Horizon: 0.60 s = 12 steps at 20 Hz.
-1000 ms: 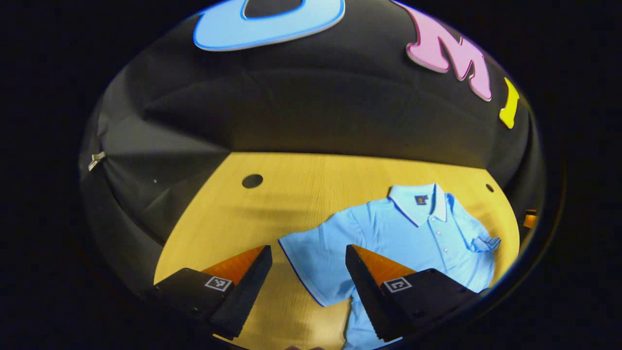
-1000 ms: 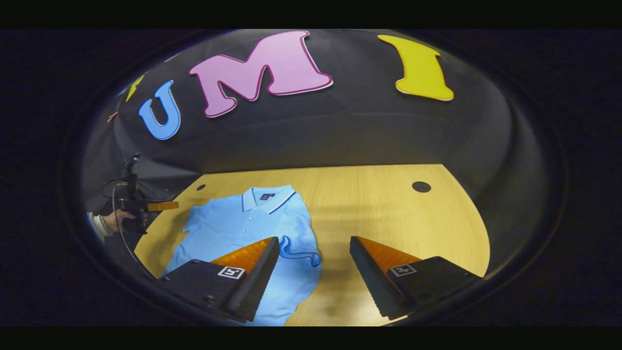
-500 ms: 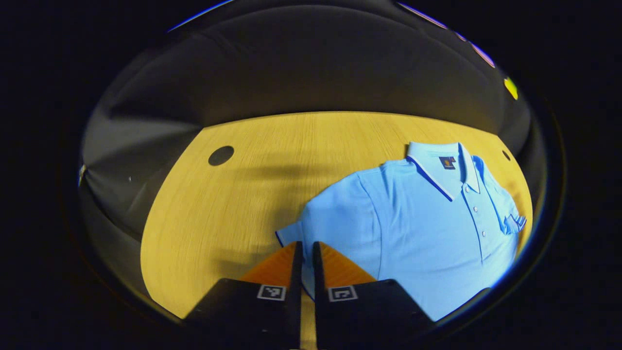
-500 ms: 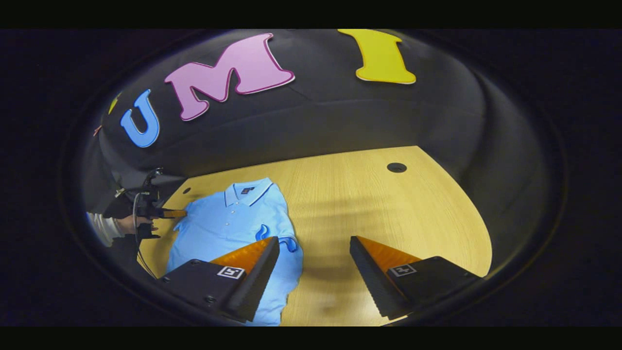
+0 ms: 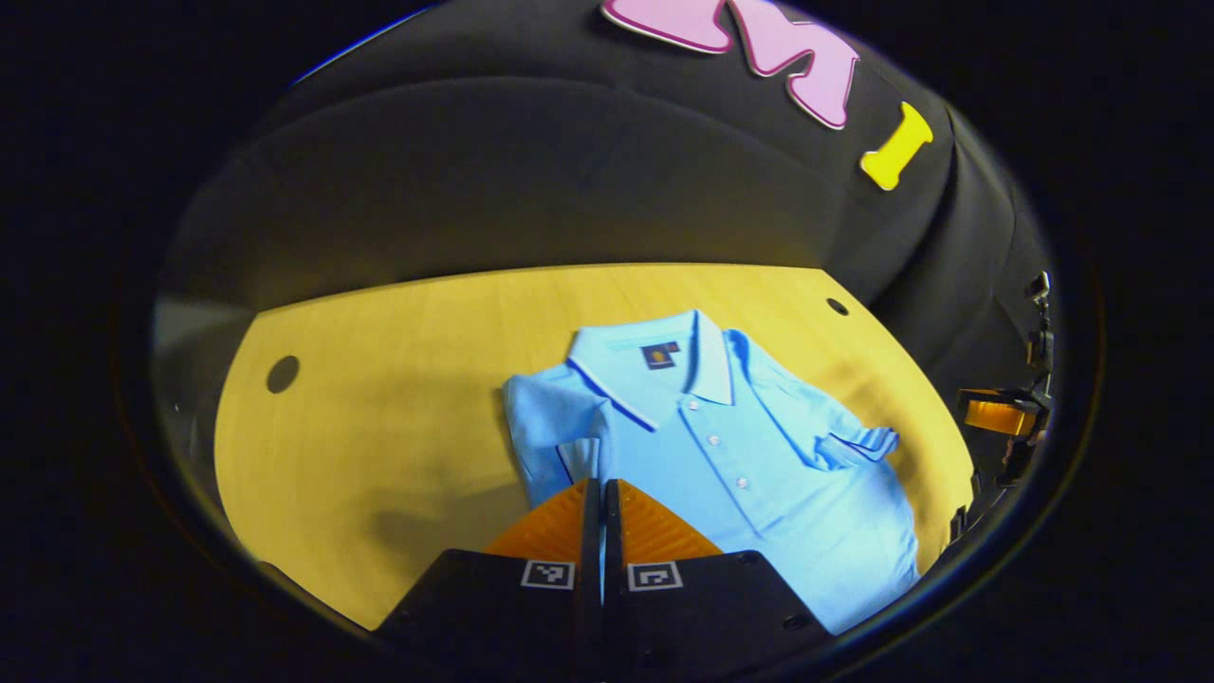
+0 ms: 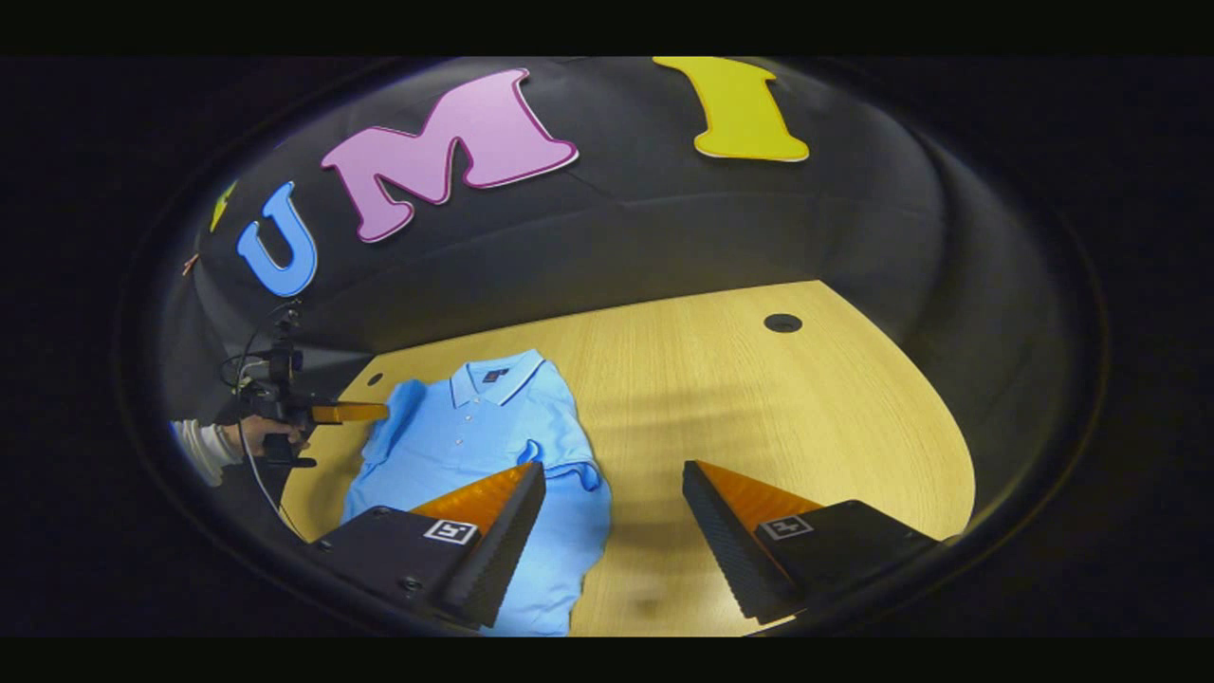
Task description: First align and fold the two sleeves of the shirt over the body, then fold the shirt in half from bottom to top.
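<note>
The left gripper (image 5: 601,486) holds its fingers pressed together on the shirt's left sleeve (image 5: 579,455), lifted and drawn over the body of the light blue polo shirt (image 5: 749,465). The right gripper (image 6: 612,479) hangs with its fingers wide apart, one above the shirt's edge, the other above bare wood. The shirt lies face up on the yellow wooden surface (image 5: 398,379), collar toward the far wall, its other sleeve (image 5: 854,444) rumpled. A hand (image 6: 248,438) grips the left tool at far left.

light: bright overhead, table (image 5: 398,379) glowing | shadows: soft | edges: fisheye-bent, dim | focus: sharp
</note>
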Each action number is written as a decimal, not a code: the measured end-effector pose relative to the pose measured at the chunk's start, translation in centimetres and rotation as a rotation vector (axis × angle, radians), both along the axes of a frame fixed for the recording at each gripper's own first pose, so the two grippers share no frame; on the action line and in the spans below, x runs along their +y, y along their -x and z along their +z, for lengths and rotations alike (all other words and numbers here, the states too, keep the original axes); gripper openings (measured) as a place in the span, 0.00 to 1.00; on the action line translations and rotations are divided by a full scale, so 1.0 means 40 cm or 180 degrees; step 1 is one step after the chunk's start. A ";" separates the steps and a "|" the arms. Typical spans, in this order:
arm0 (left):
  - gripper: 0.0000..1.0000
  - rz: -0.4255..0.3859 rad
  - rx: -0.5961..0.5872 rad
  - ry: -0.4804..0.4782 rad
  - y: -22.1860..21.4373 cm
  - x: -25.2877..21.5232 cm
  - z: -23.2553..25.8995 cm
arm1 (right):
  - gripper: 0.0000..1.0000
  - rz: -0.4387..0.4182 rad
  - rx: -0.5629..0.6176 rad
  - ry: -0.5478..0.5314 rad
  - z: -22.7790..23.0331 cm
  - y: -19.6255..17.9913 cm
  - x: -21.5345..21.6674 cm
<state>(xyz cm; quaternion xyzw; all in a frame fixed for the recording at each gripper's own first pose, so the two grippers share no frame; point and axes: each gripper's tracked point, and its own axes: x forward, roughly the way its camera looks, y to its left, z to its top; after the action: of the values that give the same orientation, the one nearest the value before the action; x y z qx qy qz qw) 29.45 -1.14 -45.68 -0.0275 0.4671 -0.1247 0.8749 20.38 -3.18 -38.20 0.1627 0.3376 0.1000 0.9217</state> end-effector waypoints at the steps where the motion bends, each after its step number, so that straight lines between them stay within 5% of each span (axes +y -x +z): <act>1: 0.06 -0.0059 0.0086 -0.0035 0.016 -0.013 -0.021 | 0.92 0.0021 0.0015 0.0011 -0.006 0.004 0.005; 3: 0.06 -0.0179 0.0235 -0.0126 0.055 -0.035 -0.064 | 0.92 0.0046 0.0076 0.0048 -0.027 0.018 0.012; 6: 1.00 -0.0088 0.0304 -0.0238 0.093 -0.022 -0.076 | 0.92 0.0089 0.0210 -0.0009 -0.058 0.052 0.038; 7: 0.96 -0.0024 0.0277 -0.0197 0.101 -0.017 -0.056 | 0.84 0.0112 0.0231 -0.0012 -0.065 0.061 0.046; 8: 0.97 0.0040 0.0247 -0.0136 0.115 -0.006 -0.024 | 0.93 0.0140 0.0253 -0.0008 -0.070 0.073 0.052; 9: 0.98 0.0102 0.0216 -0.0070 0.136 0.011 0.008 | 0.86 0.0178 0.0277 -0.0018 -0.073 0.090 0.060; 10: 0.97 0.0150 0.0202 -0.0010 0.168 0.026 0.041 | 0.96 0.0215 0.0314 -0.0043 -0.075 0.107 0.067; 11: 0.98 0.0185 0.0211 0.0029 0.211 0.046 0.065 | 0.89 0.0261 0.0361 -0.0090 -0.076 0.130 0.076; 12: 0.98 0.0205 0.0246 0.0044 0.265 0.068 0.089 | 0.98 0.0304 0.0425 -0.0155 -0.077 0.158 0.084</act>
<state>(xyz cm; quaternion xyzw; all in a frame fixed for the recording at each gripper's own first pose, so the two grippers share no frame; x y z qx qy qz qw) 18.85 1.57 -42.11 -0.0534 0.4985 -0.0986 0.8596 14.05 0.18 -41.26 0.1751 0.4032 0.1410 0.8871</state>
